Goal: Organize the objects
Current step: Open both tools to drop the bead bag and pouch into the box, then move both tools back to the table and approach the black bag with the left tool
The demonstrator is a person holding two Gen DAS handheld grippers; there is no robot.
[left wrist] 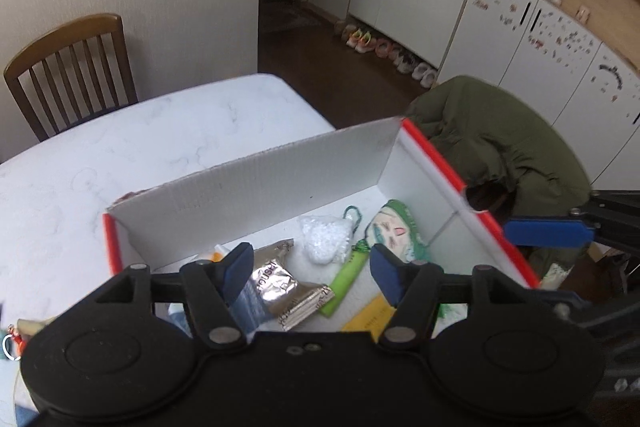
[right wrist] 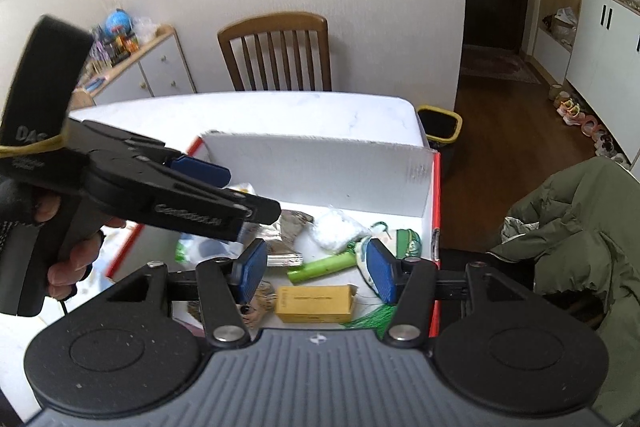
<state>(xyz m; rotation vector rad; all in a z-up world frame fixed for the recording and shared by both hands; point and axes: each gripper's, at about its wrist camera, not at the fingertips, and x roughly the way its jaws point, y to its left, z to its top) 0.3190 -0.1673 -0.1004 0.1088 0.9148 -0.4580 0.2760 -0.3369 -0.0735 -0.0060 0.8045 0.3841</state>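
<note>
white corrugated box with red rim (left wrist: 256, 183), on white marble-look table (left wrist: 120, 147): holds silver foil packet (left wrist: 280, 287), clear bag of white beads (left wrist: 326, 241), lime green tube (left wrist: 346, 277), flat yellow box (right wrist: 316, 303), green-haired doll face (left wrist: 394, 235). left gripper (left wrist: 312, 273) above box, jaws apart, empty. right gripper (right wrist: 320, 267) likewise spread, empty.

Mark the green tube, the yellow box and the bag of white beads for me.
green tube (right wrist: 322, 264), right wrist view, middle of its body
yellow box (right wrist: 315, 303), right wrist view, front face
bag of white beads (left wrist: 325, 239), left wrist view, centre of the bag
</note>
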